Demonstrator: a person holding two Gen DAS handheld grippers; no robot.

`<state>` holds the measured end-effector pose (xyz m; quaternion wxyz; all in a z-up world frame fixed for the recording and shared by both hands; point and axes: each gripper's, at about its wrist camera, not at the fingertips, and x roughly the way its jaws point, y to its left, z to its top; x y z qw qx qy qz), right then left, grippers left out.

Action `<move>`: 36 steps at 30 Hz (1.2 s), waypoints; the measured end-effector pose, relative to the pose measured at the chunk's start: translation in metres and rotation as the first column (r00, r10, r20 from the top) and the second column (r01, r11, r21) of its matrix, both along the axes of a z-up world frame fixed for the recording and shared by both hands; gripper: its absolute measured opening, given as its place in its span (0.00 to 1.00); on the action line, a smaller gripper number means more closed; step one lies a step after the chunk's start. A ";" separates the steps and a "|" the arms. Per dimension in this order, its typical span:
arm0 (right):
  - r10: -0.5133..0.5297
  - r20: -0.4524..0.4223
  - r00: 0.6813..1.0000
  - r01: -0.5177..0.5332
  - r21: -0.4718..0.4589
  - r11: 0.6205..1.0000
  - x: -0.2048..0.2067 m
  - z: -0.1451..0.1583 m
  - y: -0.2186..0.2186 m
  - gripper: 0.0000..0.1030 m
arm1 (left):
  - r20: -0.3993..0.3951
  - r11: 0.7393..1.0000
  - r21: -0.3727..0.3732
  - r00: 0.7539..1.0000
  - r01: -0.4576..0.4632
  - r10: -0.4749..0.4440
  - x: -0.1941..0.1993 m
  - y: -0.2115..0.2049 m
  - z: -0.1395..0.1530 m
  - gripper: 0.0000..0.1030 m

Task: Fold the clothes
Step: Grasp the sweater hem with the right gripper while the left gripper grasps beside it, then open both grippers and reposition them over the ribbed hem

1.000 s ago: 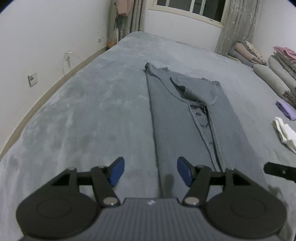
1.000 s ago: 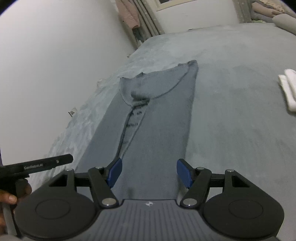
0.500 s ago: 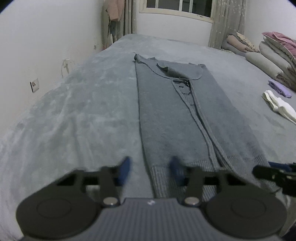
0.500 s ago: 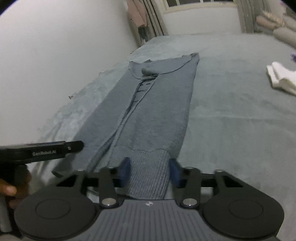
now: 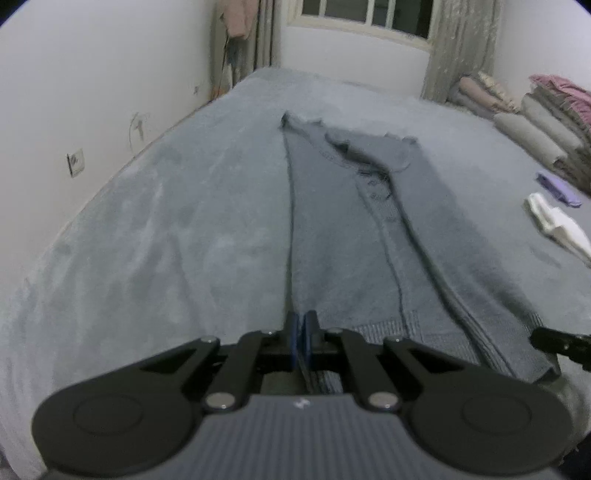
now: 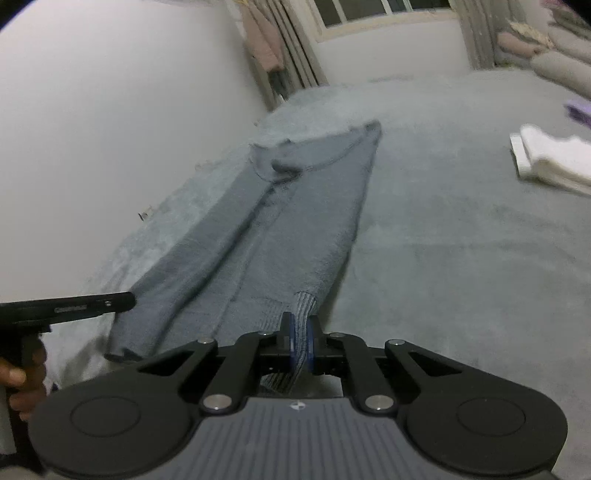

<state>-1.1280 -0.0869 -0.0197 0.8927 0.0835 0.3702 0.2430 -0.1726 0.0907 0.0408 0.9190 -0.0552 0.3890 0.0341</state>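
Grey plush bedding (image 5: 155, 236) across the whole floor area, bounded by white walls, with a window (image 5: 364, 16) and curtains at the far end. Wall socket (image 5: 75, 164) on the left wall.

Grey knitted cardigan (image 5: 343, 229) laid lengthwise in the middle of the bedding, sides folded inward into a long narrow strip, collar at the far end, ribbed hem at the near end. Button band visible down the centre.

Left gripper (image 5: 301, 338): blue pads just brought together, pinching the near left corner of the hem; fabric edge seen running between the pads. Right gripper (image 6: 300, 341): pads likewise just closed, clamped on the ribbed hem at the near right corner, knit bunched between them and slightly raised off the bedding. Both tools angled downward toward the hem, side by side at opposite corners. Tip of the right tool visible at the right edge of the left view; left tool's black body and a holding hand (image 6: 22, 380) visible at the left edge of the right view.

Folded white cloth (image 6: 546, 162) on the bedding well to the right of the cardigan, small purple item (image 5: 559, 186) beyond it. Stack of rolled blankets and folded textiles (image 5: 535, 125) against the far right wall. Pinkish garment (image 5: 238, 18) hanging beside the curtain. Both views somewhat blurred.
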 end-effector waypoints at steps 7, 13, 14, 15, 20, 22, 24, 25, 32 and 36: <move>0.002 0.057 0.998 -0.003 0.014 1.000 -0.005 0.012 -0.007 0.07 | 0.047 1.000 0.005 0.999 0.018 -0.018 -0.010 0.002 0.019 0.02; 0.027 0.032 0.999 -0.025 -0.060 0.998 -0.006 0.001 -0.002 0.09 | -0.024 0.999 0.052 1.000 0.010 -0.009 -0.005 0.001 -0.010 0.01; 0.031 0.036 0.999 -0.029 -0.072 0.997 -0.007 0.000 -0.001 0.10 | -0.022 0.999 0.044 1.000 0.013 -0.012 -0.006 0.003 -0.008 0.04; 0.036 0.040 0.999 -0.032 -0.084 0.996 -0.008 -0.001 0.000 0.15 | -0.016 0.999 0.036 1.000 0.010 -0.010 -0.006 0.006 -0.005 0.08; 0.021 0.174 0.985 -0.014 -0.041 0.999 -0.011 0.028 -0.010 0.38 | 0.034 0.999 0.038 0.999 -0.023 0.022 0.002 0.013 0.017 0.15; 0.025 0.179 0.984 -0.018 -0.037 0.999 -0.003 0.034 -0.006 0.38 | 0.040 0.999 0.047 0.999 -0.014 0.012 0.011 0.009 0.020 0.20; 0.049 0.186 0.981 -0.035 -0.077 0.996 0.005 0.032 0.007 0.38 | 0.025 0.998 0.065 1.000 0.013 -0.015 0.020 -0.003 0.014 0.32; 0.079 0.186 0.979 -0.063 -0.093 0.994 0.009 0.028 0.015 0.38 | 0.019 0.996 0.082 0.999 0.025 -0.027 0.023 -0.009 0.009 0.36; 0.216 0.128 0.968 -0.183 -0.229 0.956 -0.008 -0.010 0.045 0.38 | 0.015 0.968 0.241 0.997 0.069 -0.075 0.016 -0.033 -0.018 0.39; 0.232 0.076 0.970 -0.216 -0.175 0.961 -0.015 -0.005 0.033 0.38 | 0.000 0.971 0.223 0.996 0.083 -0.085 0.004 -0.027 -0.011 0.39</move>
